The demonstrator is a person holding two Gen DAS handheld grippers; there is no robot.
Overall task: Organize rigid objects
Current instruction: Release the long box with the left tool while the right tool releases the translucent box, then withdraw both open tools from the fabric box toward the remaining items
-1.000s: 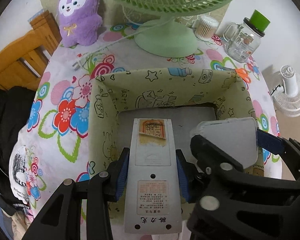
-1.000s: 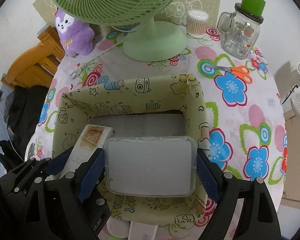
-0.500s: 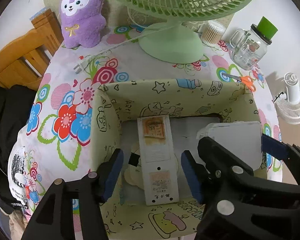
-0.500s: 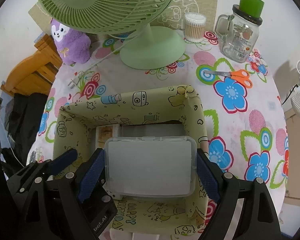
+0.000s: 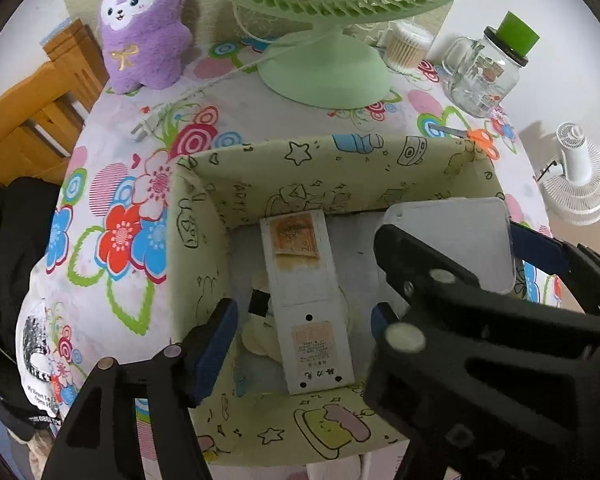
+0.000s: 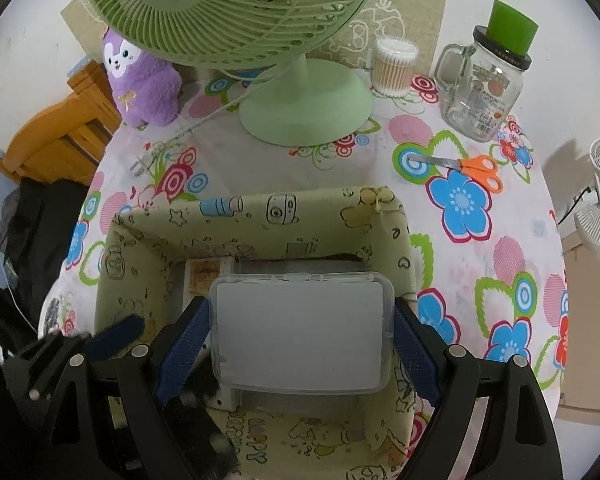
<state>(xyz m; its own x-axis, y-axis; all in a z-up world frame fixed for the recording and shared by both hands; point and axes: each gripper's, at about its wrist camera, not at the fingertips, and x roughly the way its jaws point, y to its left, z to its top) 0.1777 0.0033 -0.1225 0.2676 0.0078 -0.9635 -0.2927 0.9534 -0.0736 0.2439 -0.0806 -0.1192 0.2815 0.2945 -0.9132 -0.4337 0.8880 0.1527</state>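
Note:
A white remote control (image 5: 304, 304) lies face down on the floor of the pale green cartoon-print storage box (image 5: 340, 168). My left gripper (image 5: 300, 328) is open above it, its jaws wide on either side and apart from it. My right gripper (image 6: 300, 332) is shut on a clear plastic case (image 6: 300, 332) and holds it flat above the box's right half (image 6: 396, 216). The case (image 5: 456, 232) and the right gripper's black frame fill the right side of the left wrist view. The remote's top end (image 6: 206, 276) shows just left of the case.
A green desk fan (image 6: 304, 100) stands behind the box, its cord and plug (image 6: 140, 164) on the floral cloth. A purple plush (image 6: 144, 80), a cotton-swab tub (image 6: 394, 66), a glass jar mug (image 6: 484, 92) and orange scissors (image 6: 476, 168) are around it. A wooden chair (image 5: 32, 120) stands left.
My left gripper opened and let go of the remote, which dropped onto the box floor; the gripper then lifted back. The right gripper kept the case over the box, a little higher.

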